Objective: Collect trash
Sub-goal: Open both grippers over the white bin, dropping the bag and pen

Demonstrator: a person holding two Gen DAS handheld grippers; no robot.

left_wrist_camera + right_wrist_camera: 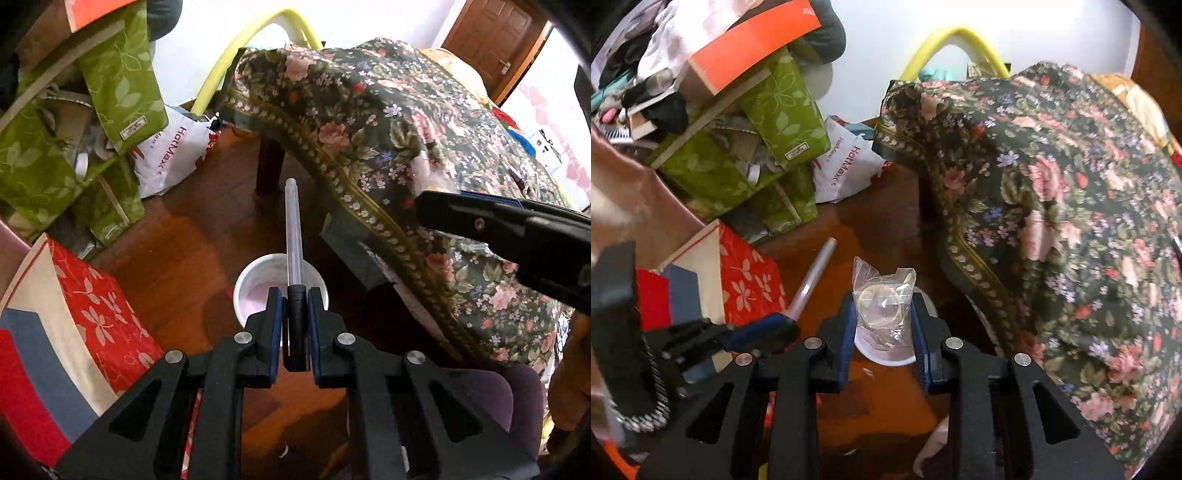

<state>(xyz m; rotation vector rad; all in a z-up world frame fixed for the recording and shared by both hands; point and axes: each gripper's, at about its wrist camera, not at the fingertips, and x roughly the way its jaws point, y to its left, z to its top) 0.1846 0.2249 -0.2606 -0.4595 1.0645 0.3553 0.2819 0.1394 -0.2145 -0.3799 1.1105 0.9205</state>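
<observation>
My left gripper (295, 295) is shut on the black cap end of a clear-barrelled pen (294, 229), which points away from me. Right under it, on the wooden floor, stands a small round white bin (258, 291) with a pinkish inside. My right gripper (884, 306) is shut on a clear plastic packet (882, 295) with rings inside, held above the same white bin (886, 358). In the right wrist view the left gripper (775, 328) and its pen (812, 280) sit close by on the left. One right finger (480, 221) reaches in from the right of the left wrist view.
A floral cloth (406, 129) drapes over furniture on the right, close to the bin. Green leaf-print boxes (118, 85), a white HotMax bag (173, 155) and a red flowered box (103, 314) crowd the left. A dark furniture leg (269, 166) stands behind the bin.
</observation>
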